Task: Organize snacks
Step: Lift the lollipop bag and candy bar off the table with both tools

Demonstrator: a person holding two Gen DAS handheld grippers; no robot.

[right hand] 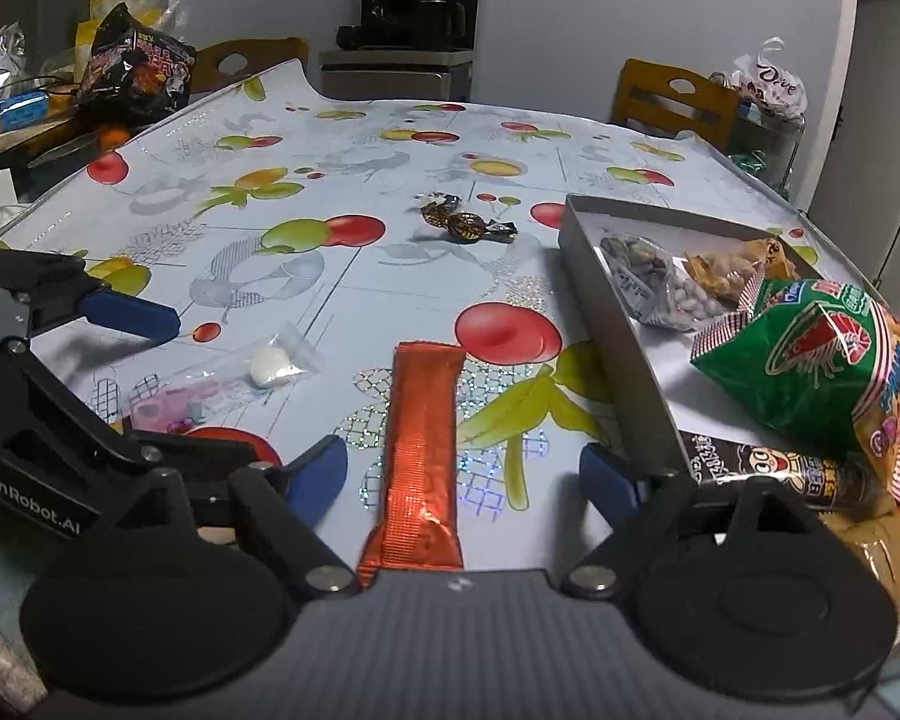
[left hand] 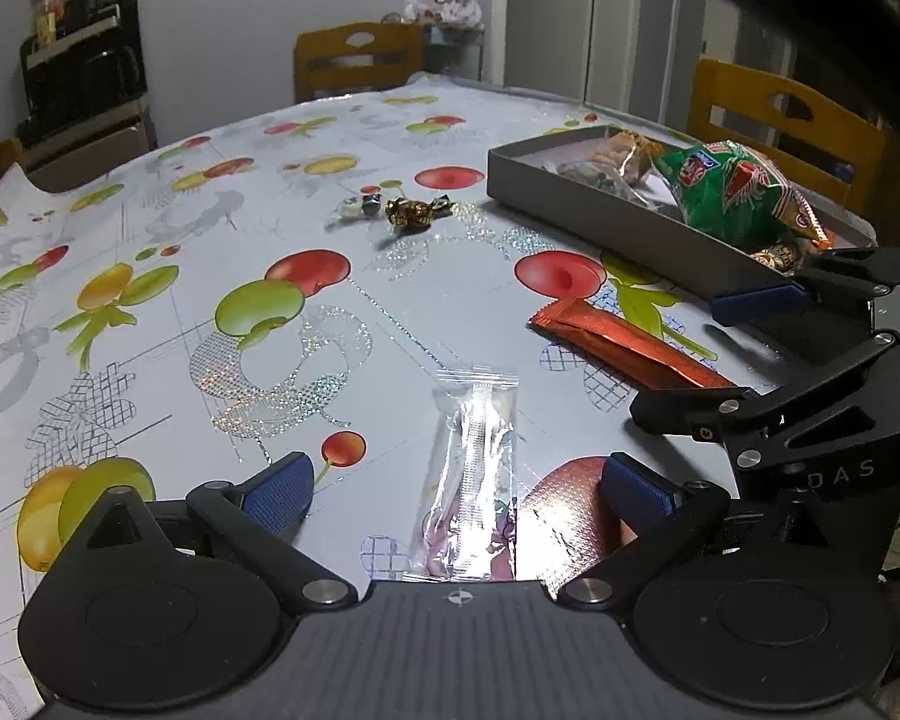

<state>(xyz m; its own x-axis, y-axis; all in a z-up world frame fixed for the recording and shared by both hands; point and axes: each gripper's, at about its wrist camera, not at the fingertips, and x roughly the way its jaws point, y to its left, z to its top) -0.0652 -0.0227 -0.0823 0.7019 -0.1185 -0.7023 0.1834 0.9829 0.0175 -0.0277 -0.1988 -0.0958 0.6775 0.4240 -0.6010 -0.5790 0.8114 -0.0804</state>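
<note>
A clear candy packet [left hand: 474, 468] lies on the fruit-print tablecloth between the fingers of my open left gripper [left hand: 459, 489]; it also shows in the right wrist view [right hand: 234, 381]. An orange foil snack bar [right hand: 420, 456] lies between the fingers of my open right gripper [right hand: 462, 477], and shows in the left wrist view [left hand: 624, 345]. A grey tray [right hand: 612, 324] at the right holds a green chip bag [right hand: 822, 360], nut packets [right hand: 660, 282] and a dark bar [right hand: 780, 468]. Wrapped candies [right hand: 468, 225] lie mid-table.
Wooden chairs [left hand: 360, 60] stand at the far edge of the table. A black appliance rack [right hand: 417, 6] is against the wall. Snack bags [right hand: 135, 66] sit on a side surface at the left. A white plastic bag [right hand: 771, 84] is at the back right.
</note>
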